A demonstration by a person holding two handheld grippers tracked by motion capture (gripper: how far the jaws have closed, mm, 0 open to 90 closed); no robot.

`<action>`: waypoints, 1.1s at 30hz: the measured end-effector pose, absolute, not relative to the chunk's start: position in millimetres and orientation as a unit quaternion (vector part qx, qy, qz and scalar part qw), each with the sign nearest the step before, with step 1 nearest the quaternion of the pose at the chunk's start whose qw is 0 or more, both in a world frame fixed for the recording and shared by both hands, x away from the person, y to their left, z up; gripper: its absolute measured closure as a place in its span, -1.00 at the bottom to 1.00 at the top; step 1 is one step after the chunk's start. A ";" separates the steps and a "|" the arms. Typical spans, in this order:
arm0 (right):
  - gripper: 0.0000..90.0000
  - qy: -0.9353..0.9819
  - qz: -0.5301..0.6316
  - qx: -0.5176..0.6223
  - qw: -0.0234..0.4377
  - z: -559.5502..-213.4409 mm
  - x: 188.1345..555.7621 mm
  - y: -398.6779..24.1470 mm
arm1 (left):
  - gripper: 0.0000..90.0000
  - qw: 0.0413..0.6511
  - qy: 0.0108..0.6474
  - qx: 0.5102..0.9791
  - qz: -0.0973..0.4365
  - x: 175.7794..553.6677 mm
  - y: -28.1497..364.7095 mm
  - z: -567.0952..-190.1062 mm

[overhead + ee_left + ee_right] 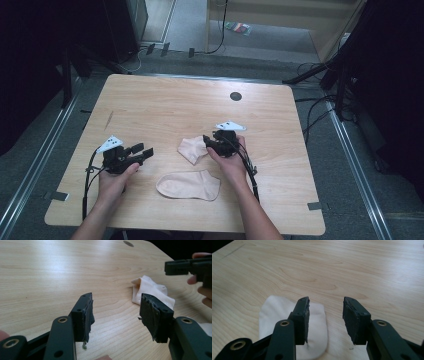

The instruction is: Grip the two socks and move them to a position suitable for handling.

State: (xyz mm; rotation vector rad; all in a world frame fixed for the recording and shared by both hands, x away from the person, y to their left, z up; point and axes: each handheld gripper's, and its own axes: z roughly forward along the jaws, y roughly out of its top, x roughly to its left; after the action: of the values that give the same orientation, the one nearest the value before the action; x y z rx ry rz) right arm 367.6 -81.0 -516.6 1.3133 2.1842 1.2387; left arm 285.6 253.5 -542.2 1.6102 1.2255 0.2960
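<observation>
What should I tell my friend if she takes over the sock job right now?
Left tool: jaws apart, nothing between them, hovering left of the socks.
Right tool: jaws apart, nothing gripped, over the edge of the crumpled sock.
Flat sock: lies at the near edge of the table, apart from the crumpled one.
Done: neither sock is held or paired.
Left: probably grab the crumpled sock, flatten it, and match it with the flat one.
</observation>
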 end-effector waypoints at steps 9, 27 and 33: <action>0.19 0.792 0.393 0.454 0.107 -532.3 388.4 -62.2 | 0.03 0.524 0.517 0.666 0.124 286.9 258.2 -541.5; 0.94 0.797 0.380 0.433 0.178 -517.0 366.4 -51.4 | 0.00 0.510 0.498 0.692 0.110 291.5 228.4 -537.5; 0.94 0.790 0.391 0.436 0.180 -490.8 359.7 -44.6 | -0.13 0.494 0.476 0.721 0.099 302.3 209.6 -528.6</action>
State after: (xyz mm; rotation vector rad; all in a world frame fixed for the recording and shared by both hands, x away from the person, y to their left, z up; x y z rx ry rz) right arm 359.7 -44.6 -490.8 1.2329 2.2339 1.1043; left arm 302.3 209.6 -528.6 1.7480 1.1531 0.2397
